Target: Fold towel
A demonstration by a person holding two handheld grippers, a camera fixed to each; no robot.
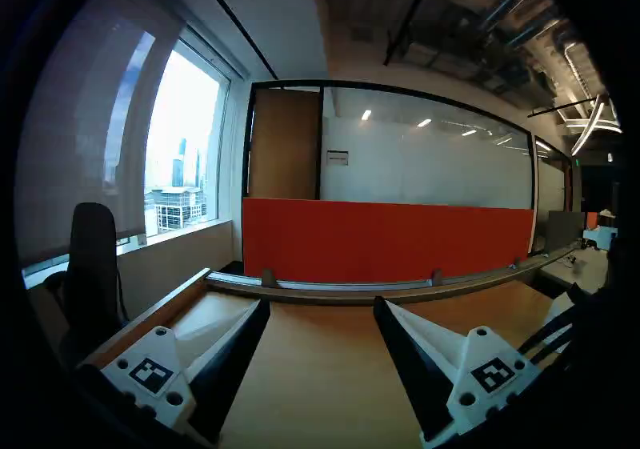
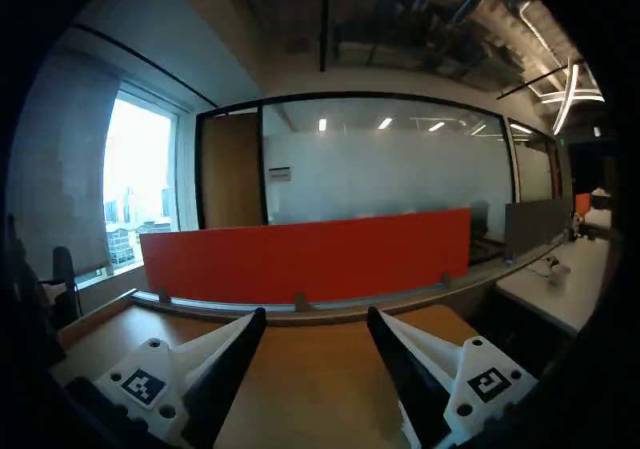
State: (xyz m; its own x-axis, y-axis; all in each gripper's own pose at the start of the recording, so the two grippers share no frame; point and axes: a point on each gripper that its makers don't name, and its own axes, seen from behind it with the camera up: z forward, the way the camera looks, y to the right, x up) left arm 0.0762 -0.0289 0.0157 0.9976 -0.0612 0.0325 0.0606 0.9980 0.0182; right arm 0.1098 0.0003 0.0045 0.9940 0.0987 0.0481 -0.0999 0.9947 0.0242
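**Both grippers open and empty above a wooden desk**

In the left gripper view, the left gripper [image 1: 320,301] hung low over a bare wooden desk [image 1: 320,377]. Its two fingers were spread wide apart, and nothing lay between them but the desktop. Each finger carried a white block with a black-and-white marker. Along the far edge of the desk stood an orange divider panel [image 1: 384,241]. Behind the panel rose a frosted glass wall [image 1: 424,161] with a wooden door [image 1: 284,145] at its left end. A bright window [image 1: 180,161] lay to the left, with a dark chair back [image 1: 92,265] below it. A white desk [image 1: 588,265] showed at the far right.

In the right gripper view, the right gripper [image 2: 314,313] was likewise held over the wooden desk [image 2: 312,385], its fingers wide apart and gripping nothing. The orange divider panel [image 2: 320,257] ran across the middle, the window [image 2: 136,193] sat to the left, and the white desk [image 2: 576,277] stretched off to the right.

Where the towel lay could not be told from either view.
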